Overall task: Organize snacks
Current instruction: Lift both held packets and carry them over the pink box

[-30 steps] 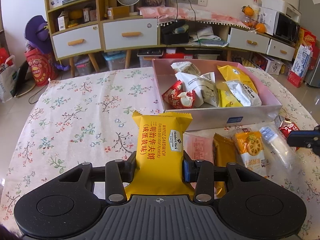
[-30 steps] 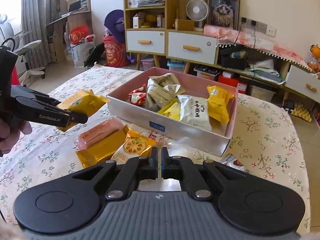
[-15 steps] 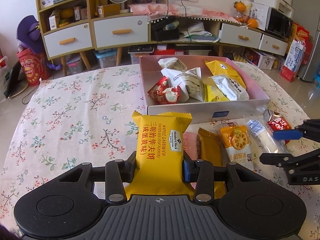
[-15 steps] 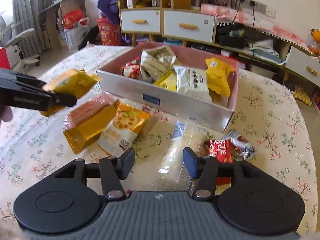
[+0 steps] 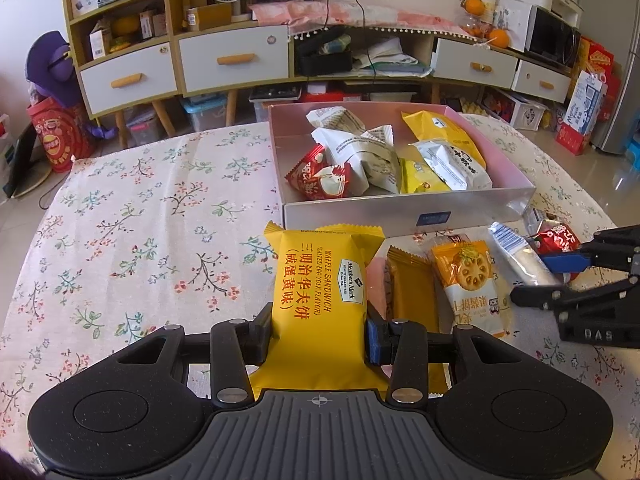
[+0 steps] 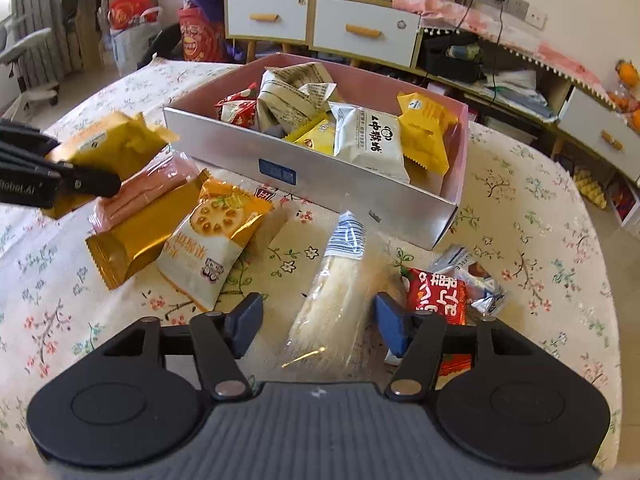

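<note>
Nearest the left wrist camera, the left gripper (image 5: 318, 332) has its fingers (image 5: 262, 330) clenched on the lower sides of a yellow waffle sandwich packet (image 5: 320, 280). The packet's long axis runs straight away from the camera, crimped top edge toward the box, held above the desk (image 5: 140, 232).

Close under the right wrist camera, the right gripper (image 6: 318, 328) straddles a clear-wrapped pale snack bar (image 6: 334, 292) lying flat on the floral cloth. Its jaws are closing with the bar between them, and gaps show between each pad and the wrapper. The bar's long axis points away from the camera, its blue-striped end toward the box.

Just right of the bar lies a red packet (image 6: 438, 294), against a silvery wrapper (image 6: 480, 280). To the bar's left, a lotus-root cracker packet (image 6: 212, 236), a gold bar (image 6: 140, 232) and a pink bar (image 6: 144, 190) lie side by side, overlapping.

Farther on, a silver box with a pink lining (image 6: 320, 178) holds about seven packets, piled loosely, with some floor showing near its right corner. Left of the box the desk is bare cloth to its edge.
</note>
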Available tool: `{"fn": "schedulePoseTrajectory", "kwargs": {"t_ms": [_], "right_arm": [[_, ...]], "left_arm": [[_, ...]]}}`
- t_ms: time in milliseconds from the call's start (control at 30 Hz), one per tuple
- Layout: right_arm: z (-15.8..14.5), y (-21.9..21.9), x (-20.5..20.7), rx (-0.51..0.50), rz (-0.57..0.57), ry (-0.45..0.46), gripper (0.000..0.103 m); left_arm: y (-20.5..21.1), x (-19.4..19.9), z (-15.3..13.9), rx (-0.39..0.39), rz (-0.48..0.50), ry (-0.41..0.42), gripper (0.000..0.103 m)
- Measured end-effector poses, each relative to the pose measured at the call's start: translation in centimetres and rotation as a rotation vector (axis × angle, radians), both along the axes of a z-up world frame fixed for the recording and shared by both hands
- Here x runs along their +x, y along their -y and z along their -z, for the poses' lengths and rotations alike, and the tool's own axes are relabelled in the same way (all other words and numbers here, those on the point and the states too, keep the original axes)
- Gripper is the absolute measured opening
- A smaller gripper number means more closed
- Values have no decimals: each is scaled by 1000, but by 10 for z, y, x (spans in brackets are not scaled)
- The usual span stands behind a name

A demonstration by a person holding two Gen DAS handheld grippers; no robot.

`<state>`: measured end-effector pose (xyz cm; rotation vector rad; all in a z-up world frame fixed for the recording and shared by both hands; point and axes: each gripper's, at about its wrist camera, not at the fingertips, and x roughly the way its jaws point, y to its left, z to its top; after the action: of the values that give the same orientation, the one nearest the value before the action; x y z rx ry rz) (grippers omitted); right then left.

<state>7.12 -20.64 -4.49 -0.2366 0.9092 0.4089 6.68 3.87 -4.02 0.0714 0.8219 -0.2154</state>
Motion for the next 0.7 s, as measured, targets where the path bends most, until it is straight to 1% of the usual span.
{"fn": "schedulePoseTrajectory", "kwargs": {"t_ms": [100,133,167,333,567,700], "right_arm": [[-2,1,2,-2,3,6,23],[-3,0,2,-11,4,12,19],[-3,0,4,-13,7,11,18],[-8,7,6,26,23,-1,16],[-27,7,3,71,19,31,16],[-37,7,9,83,31,52,16]], "left_arm": [[1,0,0,2,0,-2,40],[1,0,0,3,1,-3,40],[2,0,0,3,3,-2,40],[2,0,-2,-1,5,3,40],[5,2,-11,-12,8,18,40],[14,9,-18,-17,12,36,40]]}}
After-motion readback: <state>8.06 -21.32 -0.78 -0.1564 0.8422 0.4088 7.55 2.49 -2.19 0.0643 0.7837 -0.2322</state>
